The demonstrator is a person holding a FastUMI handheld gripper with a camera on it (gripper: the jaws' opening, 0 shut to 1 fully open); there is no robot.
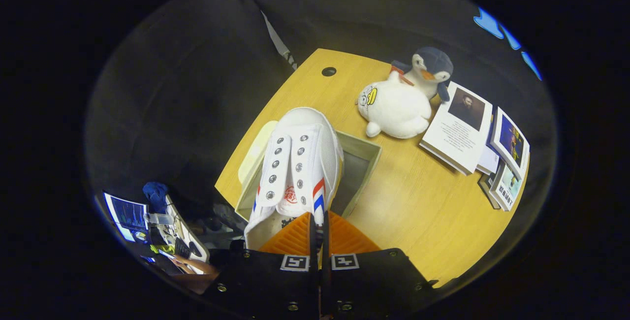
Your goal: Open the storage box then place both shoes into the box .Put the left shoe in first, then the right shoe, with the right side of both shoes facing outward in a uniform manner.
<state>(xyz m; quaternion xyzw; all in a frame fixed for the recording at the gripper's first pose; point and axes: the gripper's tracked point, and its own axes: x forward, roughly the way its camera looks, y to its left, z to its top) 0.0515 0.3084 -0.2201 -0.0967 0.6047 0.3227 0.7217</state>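
Surface: wooden tabletop (418, 197).
Fingers: we see the gripper (318, 226) nearly closed, pinching the shoe (300, 162) heel rim.
Shoe: light, soft canvas; we judge it floppy.
Box: open storage box (366, 162) beneath shoe.

A recording booth: black cloth walls (197, 88) around a wooden desk (418, 202), monitor (127, 214) beside it.

No wording is legible: a red logo (291, 195) marks the white sneaker (301, 157), fine print covers the books (457, 135) (too small), and square coded markers sit on the gripper (319, 222), whose fingers pinch the sneaker.
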